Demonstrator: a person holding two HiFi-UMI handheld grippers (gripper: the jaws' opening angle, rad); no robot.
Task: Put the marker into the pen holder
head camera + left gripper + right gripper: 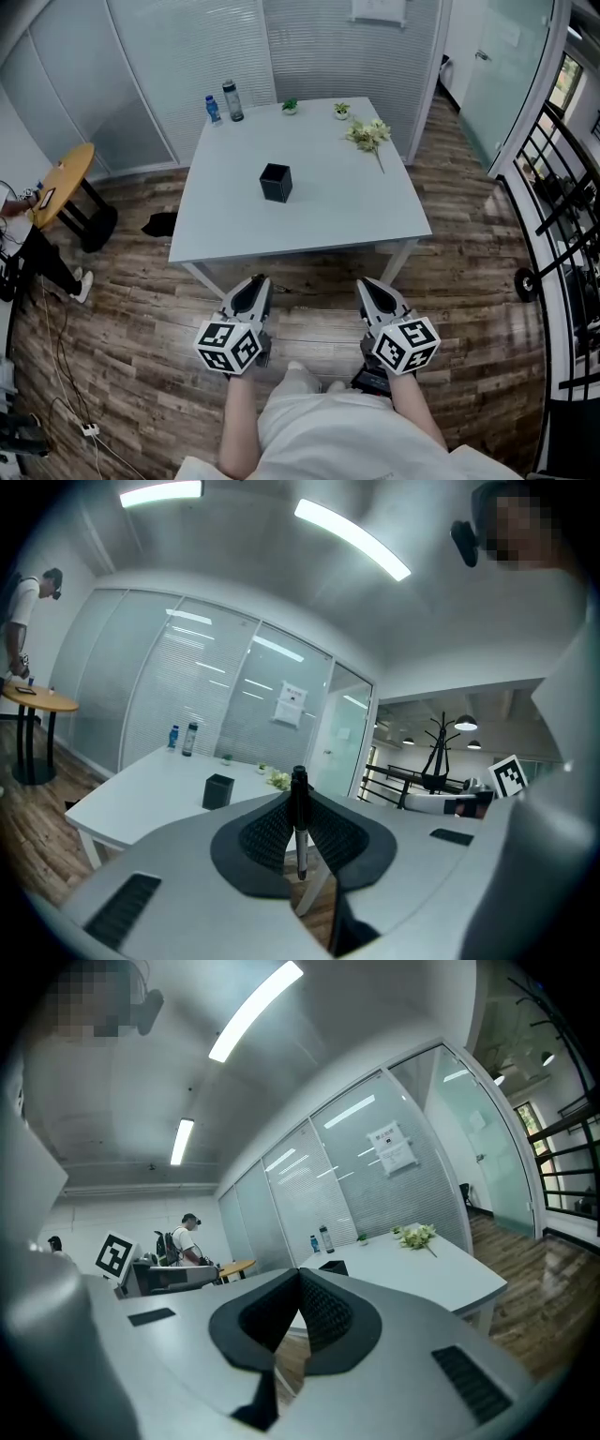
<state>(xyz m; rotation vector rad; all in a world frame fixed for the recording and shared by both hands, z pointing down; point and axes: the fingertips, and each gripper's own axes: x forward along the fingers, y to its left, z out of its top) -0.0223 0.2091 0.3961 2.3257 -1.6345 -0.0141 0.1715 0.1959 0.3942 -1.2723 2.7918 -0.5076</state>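
Observation:
A black square pen holder (276, 182) stands near the middle of the white table (309, 225). Both grippers hang in front of the table's near edge, over the wooden floor and close to the person's body. My left gripper (254, 285) is shut on a thin black marker (299, 825), which stands upright between the pads with its cap up. From the left gripper view the pen holder (217, 790) sits well ahead on the table. My right gripper (369, 285) is shut with nothing between its jaws; its own view has the pen holder (333, 1267) far off.
Two bottles (232, 100) stand at the table's far left corner, two small potted plants (290, 107) at the far edge and a flower sprig (368, 134) at the far right. A round wooden side table (64, 183) stands left; a black railing (553, 187) runs along the right.

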